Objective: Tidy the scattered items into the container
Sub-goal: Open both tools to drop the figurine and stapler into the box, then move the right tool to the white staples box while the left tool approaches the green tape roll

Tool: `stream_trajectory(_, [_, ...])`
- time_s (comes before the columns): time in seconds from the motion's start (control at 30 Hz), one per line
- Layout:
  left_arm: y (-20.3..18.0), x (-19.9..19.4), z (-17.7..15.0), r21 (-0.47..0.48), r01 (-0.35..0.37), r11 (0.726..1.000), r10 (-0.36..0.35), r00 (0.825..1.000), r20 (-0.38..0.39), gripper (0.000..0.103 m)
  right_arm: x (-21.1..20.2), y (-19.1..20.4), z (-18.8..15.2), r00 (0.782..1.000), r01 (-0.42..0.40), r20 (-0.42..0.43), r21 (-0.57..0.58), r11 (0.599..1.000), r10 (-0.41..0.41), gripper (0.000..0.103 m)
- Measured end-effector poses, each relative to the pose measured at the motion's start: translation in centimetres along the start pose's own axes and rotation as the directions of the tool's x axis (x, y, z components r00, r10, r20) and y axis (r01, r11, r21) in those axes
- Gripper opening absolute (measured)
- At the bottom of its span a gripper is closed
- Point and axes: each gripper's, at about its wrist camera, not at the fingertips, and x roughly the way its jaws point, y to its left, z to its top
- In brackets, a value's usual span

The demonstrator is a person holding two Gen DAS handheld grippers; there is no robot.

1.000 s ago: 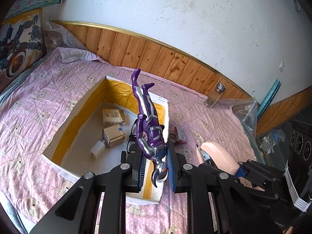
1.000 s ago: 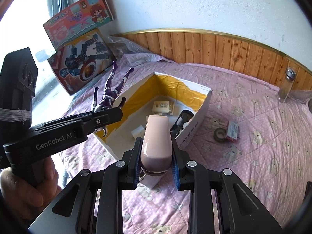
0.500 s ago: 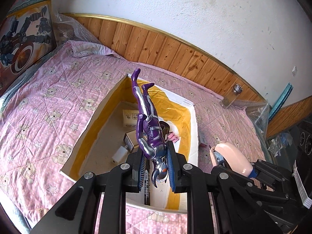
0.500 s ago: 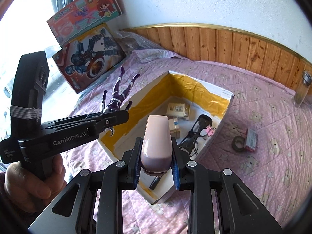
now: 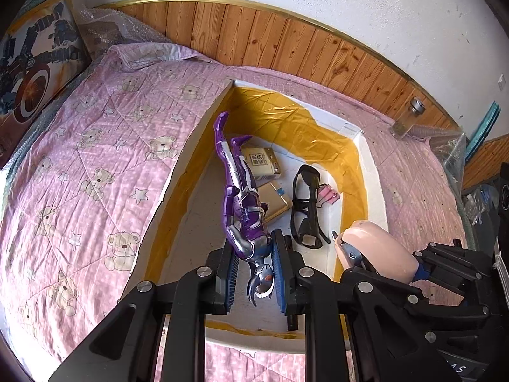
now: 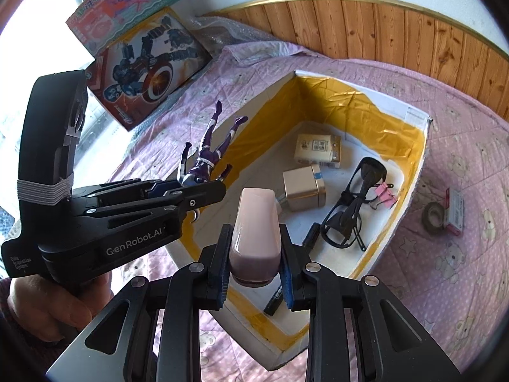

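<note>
Purple figure: clamped head-down between the blue pads of the left gripper, legs pointing up and away; it hangs over the near-left part of the box, not touching the floor of it.
Pink object: a smooth, rounded pale-pink piece, squeezed between the fingers of the right gripper, held above the near edge of the box.
Left gripper fingers: closed tight on the figure's shoulders and head.
Right gripper fingers: closed tight on the pink object's sides.
Box: white, open-topped, yellow tape lining its inner walls, lying on the bed.
Inside the box: black glasses, a pink clip touching them, a gold tin, a beige packet, a black marker near the front wall.
Outside the box: a tape roll and a small red-and-white packet side by side on the pink quilt.
Far side: a glass jar by the wood panelling.
Person: a hand grips the left gripper's handle.
</note>
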Motion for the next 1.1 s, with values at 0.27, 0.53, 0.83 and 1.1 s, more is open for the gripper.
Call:
stream_trajectory(0.27, [1.6,2.3,-0.1,-0.048,-0.032,0.998,0.029,0.998,-0.063,0.021,2.1,0.1,0.5,0.999,-0.012,-0.049,0.008,1.0,0.012,0.031])
stream_trajectory(0.53, [3.1,2.7,-0.6,-0.094,-0.038,0.995,0.032,0.997,-0.064,0.038,3.0,-0.3,0.1,0.997,-0.013,-0.074,0.03,0.999,0.015,0.032])
stream_trajectory(0.83, [3.0,2.4,-0.6,-0.105,-0.02,0.994,0.014,0.998,-0.056,0.039,2.6,-0.6,-0.5,0.997,-0.001,-0.075,0.05,0.999,0.005,0.032])
stream_trajectory(1.1, [2.2,1.4,-1.5,-0.109,-0.004,0.994,-0.002,0.999,-0.051,0.039,1.6,-0.2,-0.7,0.998,0.009,-0.055,0.044,0.999,-0.007,0.032])
